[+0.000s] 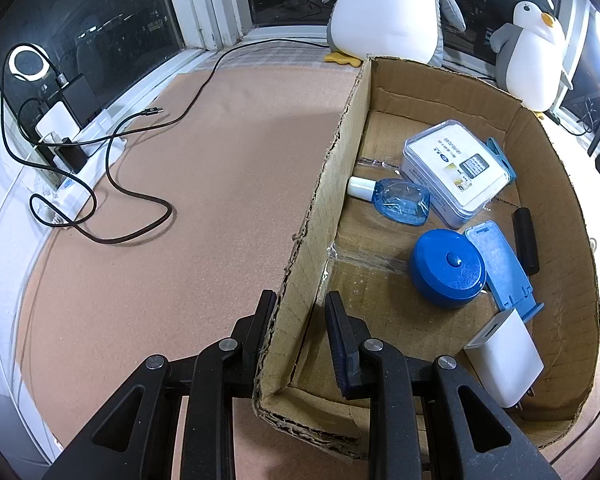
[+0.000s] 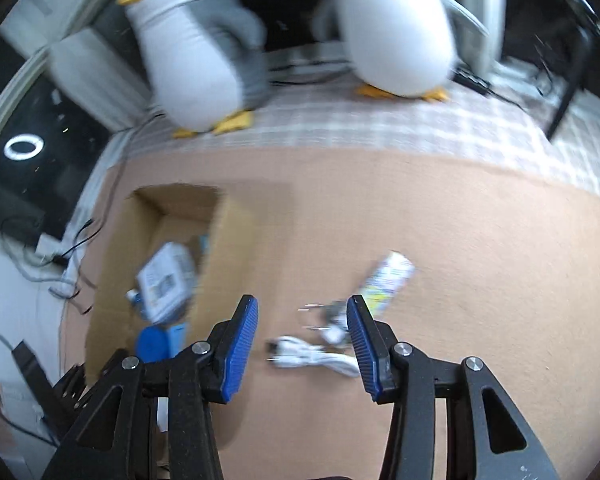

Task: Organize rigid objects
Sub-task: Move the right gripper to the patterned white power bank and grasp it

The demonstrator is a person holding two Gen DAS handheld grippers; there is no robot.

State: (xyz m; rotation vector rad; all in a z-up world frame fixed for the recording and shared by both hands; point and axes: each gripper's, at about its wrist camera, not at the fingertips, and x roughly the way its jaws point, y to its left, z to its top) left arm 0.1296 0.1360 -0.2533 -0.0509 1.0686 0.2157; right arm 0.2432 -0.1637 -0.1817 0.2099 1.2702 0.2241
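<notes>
Right wrist view: our right tongs (image 2: 302,322) spread wide, empty, white cable (image 2: 320,356) just ahead between the tips, lying crosswise (blurry). Left tongs (image 1: 300,312) straddle the cardboard box (image 1: 332,184) wall, apparently not clamped.

Box wall (image 1: 324,216) between left fingers (image 1: 338,320); right fingers (image 2: 240,336) apart over cable (image 2: 320,358), tube (image 2: 388,280) beyond.

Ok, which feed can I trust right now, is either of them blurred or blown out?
Left wrist view: sharp; the cardboard box and blue round case read clearly, with glare only at the far right edge. Right wrist view: motion-smeared; the white cable and printed tube are streaked, though the right tongs themselves look crisp. Both bend straight lines at the edges.
</notes>
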